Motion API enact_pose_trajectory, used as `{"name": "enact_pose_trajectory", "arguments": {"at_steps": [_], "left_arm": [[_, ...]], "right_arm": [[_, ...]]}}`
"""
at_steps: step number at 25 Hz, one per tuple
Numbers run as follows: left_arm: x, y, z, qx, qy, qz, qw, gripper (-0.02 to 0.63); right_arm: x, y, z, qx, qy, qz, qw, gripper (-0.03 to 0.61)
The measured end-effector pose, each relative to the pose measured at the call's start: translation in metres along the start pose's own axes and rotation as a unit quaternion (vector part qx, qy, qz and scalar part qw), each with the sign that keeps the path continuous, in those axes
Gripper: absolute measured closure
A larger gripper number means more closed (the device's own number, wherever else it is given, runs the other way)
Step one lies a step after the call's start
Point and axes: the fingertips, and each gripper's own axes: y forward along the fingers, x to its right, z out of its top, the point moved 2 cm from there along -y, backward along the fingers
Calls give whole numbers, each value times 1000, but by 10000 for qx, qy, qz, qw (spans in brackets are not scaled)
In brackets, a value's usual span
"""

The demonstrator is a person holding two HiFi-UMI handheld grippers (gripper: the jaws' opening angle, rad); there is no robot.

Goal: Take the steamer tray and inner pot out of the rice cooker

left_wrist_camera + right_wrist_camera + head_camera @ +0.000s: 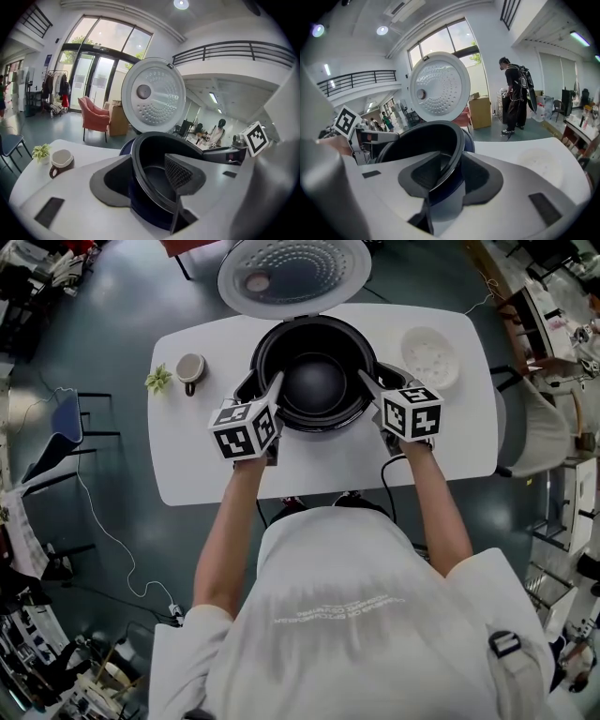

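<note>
- Both hands work at the near edge of the table (328, 470), one on each side of the rice cooker (321, 425).
- Left gripper (145, 161): jaws spread wide across the left rim of the inner pot (317, 381), one inside and one outside, not pressing.
- Right gripper (452, 159): jaws narrower across the right rim; a gap seems to remain, so no firm grip yet.
- Inner pot sits in the cooker between the grippers, equally near to both; the lift should go straight up.
- Steamer tray (429, 355), as I judge the white dish, lies on the table right of the cooker, already out.
</note>
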Motion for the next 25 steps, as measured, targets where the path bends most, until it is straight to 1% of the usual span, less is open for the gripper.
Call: {"name": "enact_pose_trajectory", "arguments": {"at_steps": [2,5,7,9,11,13,15,18,20,25], "left_arm": [[0,-3,5,95,-57,-17,9999,380],[-1,-8,11,202,-83,-3,9998,383],[0,-11,14,277,-118,-4,9995,390],[1,-16,18,376,-175,10,9991,410],[1,-22,22,527,-269,28,9982,438],[-1,-31,27,714,-384,40,9967,481],[-4,-38,31,830,-384,82,9958,508],[-10,-49,34,904,-358,148,9952,533],[-13,-57,37,988,-398,157,9942,535],[-12,-78,49,1309,-507,59,9901,535]], "right_arm": [[-2,-4,3,156,251,34,9996,454],[-8,-12,10,326,308,32,9990,454],[-10,-17,15,409,255,46,9988,454],[-12,-22,23,511,213,54,9985,455],[-14,-28,31,636,171,37,9978,454],[-18,-33,40,764,112,-2,9970,455],[-23,-38,49,855,-39,-72,9963,464],[-35,-42,60,895,-429,-140,9950,471],[-43,-46,68,967,-559,-107,9937,474],[-60,-63,84,1277,-528,-42,9904,480]]}}
